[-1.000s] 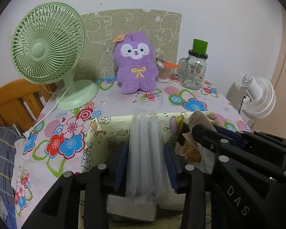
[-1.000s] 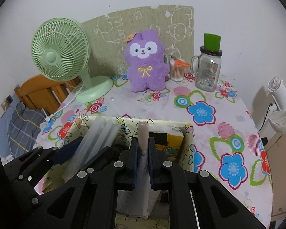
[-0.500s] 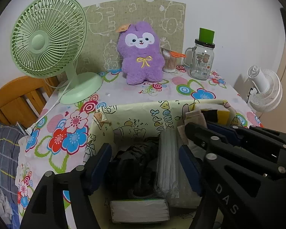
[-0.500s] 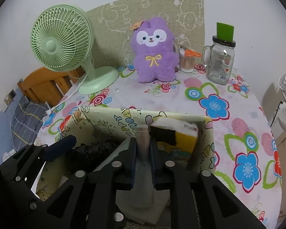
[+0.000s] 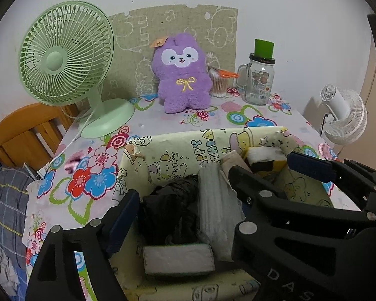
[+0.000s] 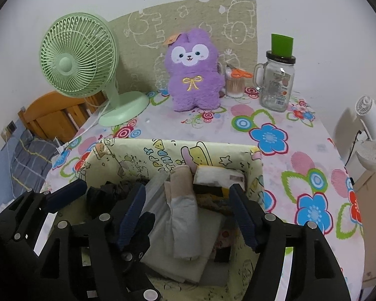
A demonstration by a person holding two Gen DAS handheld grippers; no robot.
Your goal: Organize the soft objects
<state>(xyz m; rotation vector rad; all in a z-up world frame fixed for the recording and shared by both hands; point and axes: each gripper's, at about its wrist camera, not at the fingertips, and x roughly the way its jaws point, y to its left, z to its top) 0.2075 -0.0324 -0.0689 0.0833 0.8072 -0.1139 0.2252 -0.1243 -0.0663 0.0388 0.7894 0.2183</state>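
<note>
Box: yellow cartoon-print box (image 6: 253, 168) near front edge of table with floral tablecloth (image 6: 270, 135); soft items packed inside, standing side by side.
Left gripper: left gripper (image 5: 185, 210) over left half of box, jaws spread wide, just been opening; blue pad of one finger (image 5: 124, 215) at box's left wall, other finger hidden behind right gripper's arm. Black crumpled bag and clear bag lie between the jaws, neither pressed.
Right gripper: right gripper (image 6: 188, 208) over middle of box, jaws apart, just been opening; rolled cloth stands between the pads, touched by neither.
Black bag: black crumpled plastic bag (image 5: 173, 213) at left end of box, just beside clear bag.
Clear bag: folded clear plastic bag (image 5: 213, 200), upright, between black bag and rolled cloth.
Rolled cloth: beige-and-grey rolled cloth (image 6: 183, 205), upright in middle of box, tilted slightly.
Sponge: yellow sponge with white and dark layers (image 6: 218, 178) at right end of box, against far wall.
White pad: white flat block (image 5: 178, 258) at near side of box, under black bag; what it is cannot be told.
Plush: purple plush toy (image 6: 194, 72) upright at back of table, against patterned mat on wall.
Green fan: green desk fan (image 6: 80, 57) back left on table.
Jar: glass mug jar with green lid (image 6: 277, 85) back right; cotton-swab cup with orange scissors (image 6: 235, 82) between it and plush.
White fan: white fan (image 6: 373, 135) off table at right.
</note>
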